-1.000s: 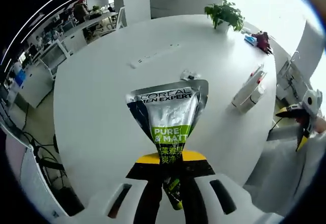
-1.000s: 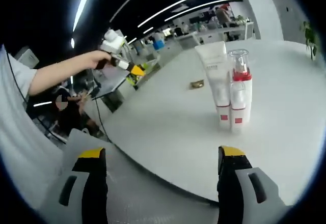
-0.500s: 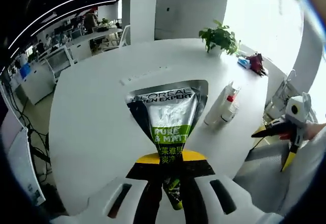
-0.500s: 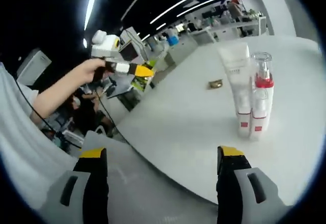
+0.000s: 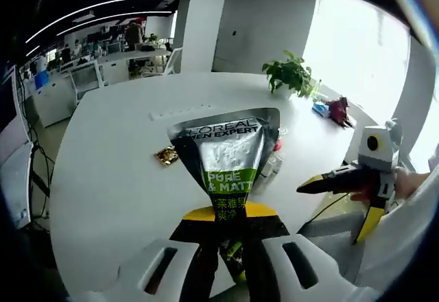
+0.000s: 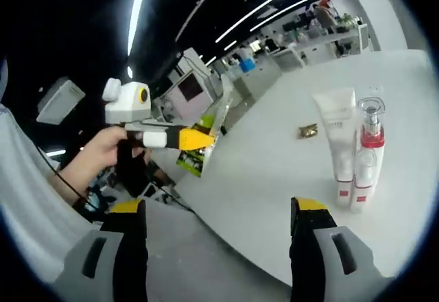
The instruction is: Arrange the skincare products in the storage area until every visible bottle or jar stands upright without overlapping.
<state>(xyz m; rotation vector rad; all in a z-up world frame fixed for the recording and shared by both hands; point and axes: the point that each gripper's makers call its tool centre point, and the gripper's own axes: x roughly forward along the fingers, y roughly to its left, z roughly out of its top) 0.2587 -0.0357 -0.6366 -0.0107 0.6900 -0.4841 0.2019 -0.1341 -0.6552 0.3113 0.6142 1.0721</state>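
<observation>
big round white table (image 5: 110, 178) in an open-plan office, potted plant (image 5: 291, 75) at its far edge, left gripper (image 5: 230, 237) clamped on a green-and-silver sachet (image 5: 226, 158), white tube (image 6: 337, 137) and pump bottle (image 6: 368, 152) stood upright touching, right gripper (image 6: 212, 237) spread wide, nothing held

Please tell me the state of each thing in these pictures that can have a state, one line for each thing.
Silver-and-green L'Oreal tube: held off the table, clamped in the left gripper.
Left gripper: shut on the tube.
Right gripper: open, holding nothing.
White squeeze tube: standing upright on the table.
Clear-capped pump bottle with red collar: upright, right beside the white tube.
Small gold wrapper: lying flat.
</observation>
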